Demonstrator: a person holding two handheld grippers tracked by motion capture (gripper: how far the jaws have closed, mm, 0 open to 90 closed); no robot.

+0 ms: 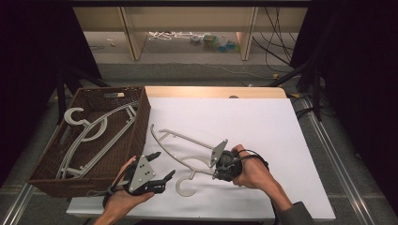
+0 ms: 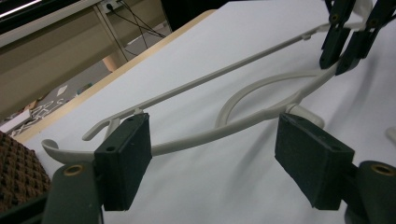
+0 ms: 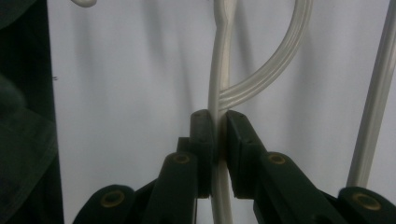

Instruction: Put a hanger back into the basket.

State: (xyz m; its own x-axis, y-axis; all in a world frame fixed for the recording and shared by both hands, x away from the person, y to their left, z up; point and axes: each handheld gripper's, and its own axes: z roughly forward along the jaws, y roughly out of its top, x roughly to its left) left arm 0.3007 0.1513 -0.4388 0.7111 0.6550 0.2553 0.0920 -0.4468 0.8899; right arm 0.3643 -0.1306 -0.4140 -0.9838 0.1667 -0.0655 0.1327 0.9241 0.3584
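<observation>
The white table top (image 1: 263, 126) carries everything, and places here are told from the brown wicker basket (image 1: 139, 123) at its left edge. That basket holds at least two pale hangers (image 1: 94, 133) lying flat, their hooks toward its far left corner.

Just right of the basket lies a single pale plastic hanger (image 1: 187, 147), out on the table top and apart from the basket wall. Its long axis runs slantwise, from the end nearest the basket's far right corner down toward the near right; its hook (image 1: 184, 184) curls toward the person's edge of the table, pointing away from the straight bar.

The right gripper (image 1: 220, 165), well to the right of the basket, is clamped on the hanger's shoulder arm; in the right gripper view the two pads pinch the pale strip (image 3: 219, 93) between them.

The left gripper (image 1: 162, 166), just off the basket's near right corner, stands with its jaws apart and nothing pressed; in the left gripper view the hanger's arm (image 2: 210, 133) passes beyond the gap between the pads (image 2: 123, 158).
</observation>
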